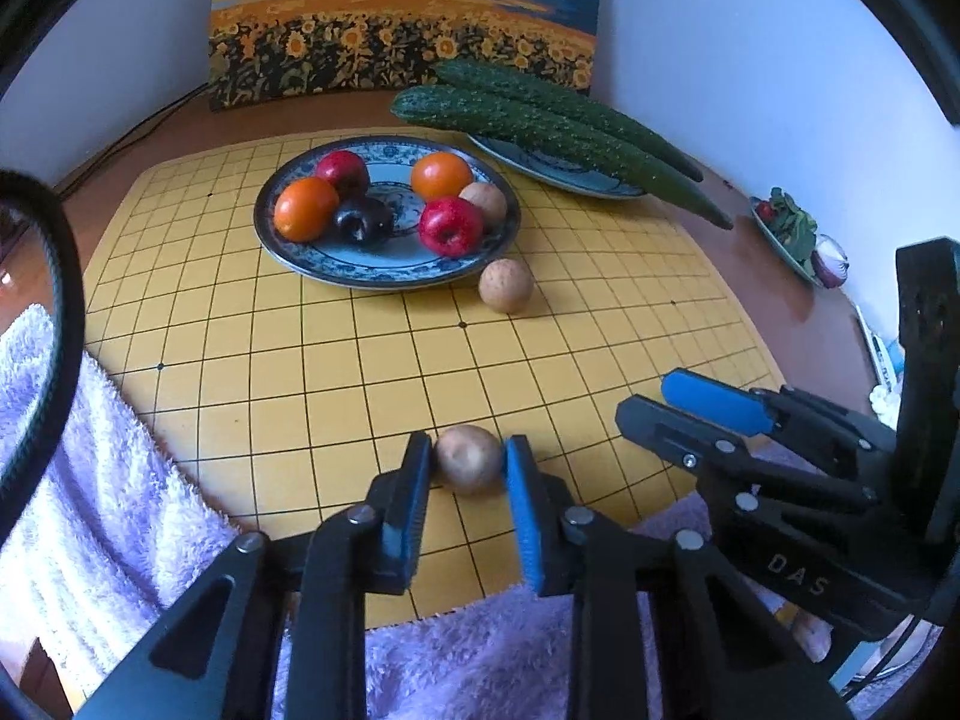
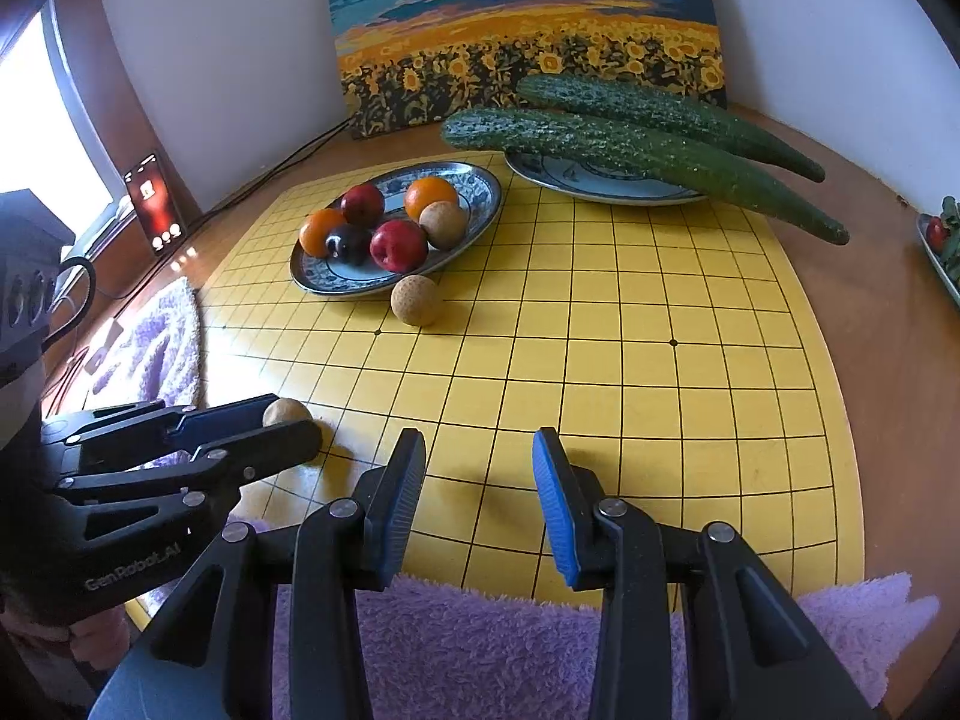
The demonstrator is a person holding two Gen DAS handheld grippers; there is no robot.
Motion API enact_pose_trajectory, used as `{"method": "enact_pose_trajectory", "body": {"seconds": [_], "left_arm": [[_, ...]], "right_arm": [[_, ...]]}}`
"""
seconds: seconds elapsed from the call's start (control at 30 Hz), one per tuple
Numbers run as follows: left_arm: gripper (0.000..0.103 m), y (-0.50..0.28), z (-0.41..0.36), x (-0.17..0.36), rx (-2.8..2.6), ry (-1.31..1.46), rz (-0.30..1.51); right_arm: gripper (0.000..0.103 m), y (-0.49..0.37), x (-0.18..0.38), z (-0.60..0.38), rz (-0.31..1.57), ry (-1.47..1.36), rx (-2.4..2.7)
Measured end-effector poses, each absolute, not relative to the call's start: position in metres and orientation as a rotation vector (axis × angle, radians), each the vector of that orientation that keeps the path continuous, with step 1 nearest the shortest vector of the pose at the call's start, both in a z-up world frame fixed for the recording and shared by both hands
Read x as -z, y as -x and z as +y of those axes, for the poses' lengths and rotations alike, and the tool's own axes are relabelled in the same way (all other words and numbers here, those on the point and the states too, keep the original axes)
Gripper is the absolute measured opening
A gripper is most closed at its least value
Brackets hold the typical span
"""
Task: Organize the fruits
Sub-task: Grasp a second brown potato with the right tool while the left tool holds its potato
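Note:
My left gripper (image 1: 468, 456) is shut on a small tan round fruit (image 1: 468, 459) low over the near part of the yellow grid board (image 1: 372, 372). The same fruit (image 2: 285, 411) shows between the left fingers in the right wrist view. My right gripper (image 2: 479, 450) is open and empty above the board's near edge; it also shows in the left wrist view (image 1: 666, 396). A blue patterned plate (image 1: 300, 258) at the back holds oranges, red apples, a dark plum and a tan fruit. Another tan fruit (image 1: 506, 285) lies on the board beside the plate.
Two long cucumbers (image 1: 558, 120) rest on a second plate (image 1: 540, 165) at the back right. A sunflower painting (image 1: 402, 18) leans on the wall. A purple towel (image 1: 90, 480) lies at the near edge and left. A dish of greens (image 1: 792, 234) is far right.

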State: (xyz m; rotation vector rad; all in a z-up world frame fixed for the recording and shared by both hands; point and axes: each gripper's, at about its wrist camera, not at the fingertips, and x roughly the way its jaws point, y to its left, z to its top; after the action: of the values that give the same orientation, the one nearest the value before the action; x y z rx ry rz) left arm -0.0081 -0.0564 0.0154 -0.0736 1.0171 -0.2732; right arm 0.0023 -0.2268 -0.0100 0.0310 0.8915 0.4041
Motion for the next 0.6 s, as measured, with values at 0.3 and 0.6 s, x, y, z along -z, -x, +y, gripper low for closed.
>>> {"method": "enact_pose_trajectory", "body": {"seconds": [0.3, 0.6], "left_arm": [[0.026, 0.007, -0.043, -0.022, 0.238, 0.097, 1.001], [0.026, -0.005, -0.024, -0.027, 0.178, 0.117, 0.982]], "right_arm": [[0.038, -0.007, 0.010, -0.219, 0.899, -0.016, -0.417], [0.038, -0.020, 0.006, -0.200, 0.900, 0.006, -0.455]]}}
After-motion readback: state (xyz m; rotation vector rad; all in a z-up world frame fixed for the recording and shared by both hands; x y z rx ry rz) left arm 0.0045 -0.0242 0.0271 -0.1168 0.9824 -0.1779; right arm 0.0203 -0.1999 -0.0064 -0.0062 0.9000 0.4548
